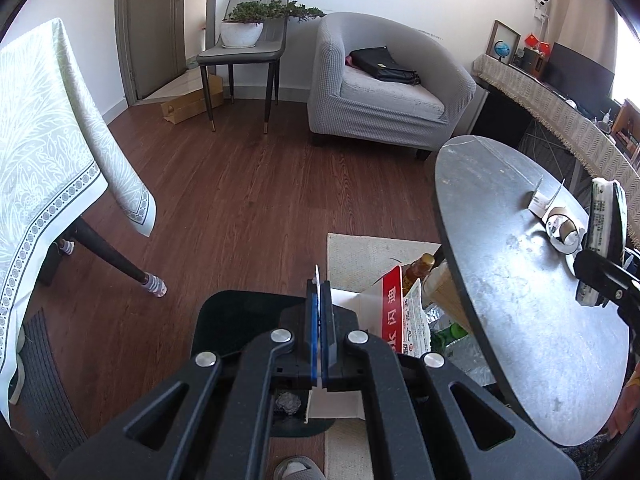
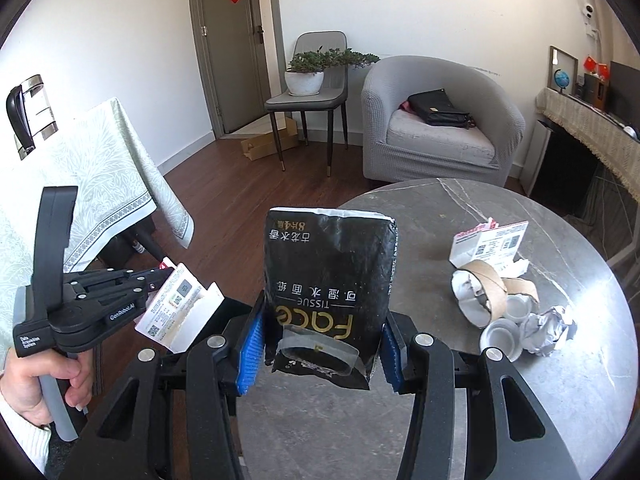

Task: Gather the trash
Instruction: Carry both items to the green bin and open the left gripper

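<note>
My right gripper (image 2: 320,344) is shut on a black face-tissue pack (image 2: 328,280), held upright above the near edge of the round grey table (image 2: 432,216). In the left wrist view that pack (image 1: 604,216) shows at the far right. My left gripper (image 1: 319,292) is shut on a flattened white carton (image 2: 180,308); only its thin edge (image 1: 317,272) shows between the blue pads. It hangs over a black bin (image 1: 240,316) with crumpled foil (image 1: 288,402) inside. On the table lie a cardboard tube (image 2: 486,284), a torn white carton (image 2: 490,244), small white cups (image 2: 500,336) and a foil ball (image 2: 548,328).
A white box with a red stripe (image 1: 390,308), holding bottles, stands on a pale rug beside the bin. A cloth-covered table (image 1: 52,152) is at the left, a grey armchair (image 1: 384,88) and a chair with a potted plant (image 1: 244,28) at the back. A person's hand (image 2: 44,384) grips the left handle.
</note>
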Demonstrator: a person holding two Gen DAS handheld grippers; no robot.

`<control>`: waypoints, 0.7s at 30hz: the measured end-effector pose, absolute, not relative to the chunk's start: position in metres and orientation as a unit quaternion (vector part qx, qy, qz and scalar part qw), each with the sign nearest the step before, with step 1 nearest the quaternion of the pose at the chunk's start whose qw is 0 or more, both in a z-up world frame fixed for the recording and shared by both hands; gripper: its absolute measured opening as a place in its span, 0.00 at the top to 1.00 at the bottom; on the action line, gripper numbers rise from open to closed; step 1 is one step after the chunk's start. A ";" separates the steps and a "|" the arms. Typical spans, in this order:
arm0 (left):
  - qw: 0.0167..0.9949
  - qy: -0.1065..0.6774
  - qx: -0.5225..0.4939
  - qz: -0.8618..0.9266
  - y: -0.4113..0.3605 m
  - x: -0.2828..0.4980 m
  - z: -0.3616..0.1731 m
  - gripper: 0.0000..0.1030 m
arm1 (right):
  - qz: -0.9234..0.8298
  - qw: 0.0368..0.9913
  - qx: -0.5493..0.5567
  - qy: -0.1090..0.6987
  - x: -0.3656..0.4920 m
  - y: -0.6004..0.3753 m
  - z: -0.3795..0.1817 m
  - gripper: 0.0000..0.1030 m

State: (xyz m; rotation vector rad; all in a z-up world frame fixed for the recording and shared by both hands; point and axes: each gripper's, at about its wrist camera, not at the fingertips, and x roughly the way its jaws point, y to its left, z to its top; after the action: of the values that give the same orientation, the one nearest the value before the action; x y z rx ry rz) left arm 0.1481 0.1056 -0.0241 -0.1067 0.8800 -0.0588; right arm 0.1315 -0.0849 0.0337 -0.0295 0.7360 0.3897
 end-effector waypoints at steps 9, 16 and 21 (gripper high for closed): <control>0.884 0.464 -0.059 -0.012 0.136 0.148 -0.065 0.98 | 0.228 0.901 -0.022 0.367 0.134 -0.039 0.031 0.52; 0.862 0.503 -0.065 -0.003 0.153 0.154 -0.103 0.98 | 0.252 0.889 -0.038 0.381 0.136 -0.006 0.021 0.52; 0.845 0.529 -0.073 0.003 0.161 0.156 -0.130 0.98 | 0.258 0.884 -0.055 0.386 0.137 0.012 0.014 0.52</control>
State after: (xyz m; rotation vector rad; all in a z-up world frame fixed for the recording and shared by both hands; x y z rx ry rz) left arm 0.1564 0.1612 -0.1300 -0.1537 1.1172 0.0068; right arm 0.1372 0.0125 0.0143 -0.1148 0.8044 0.5371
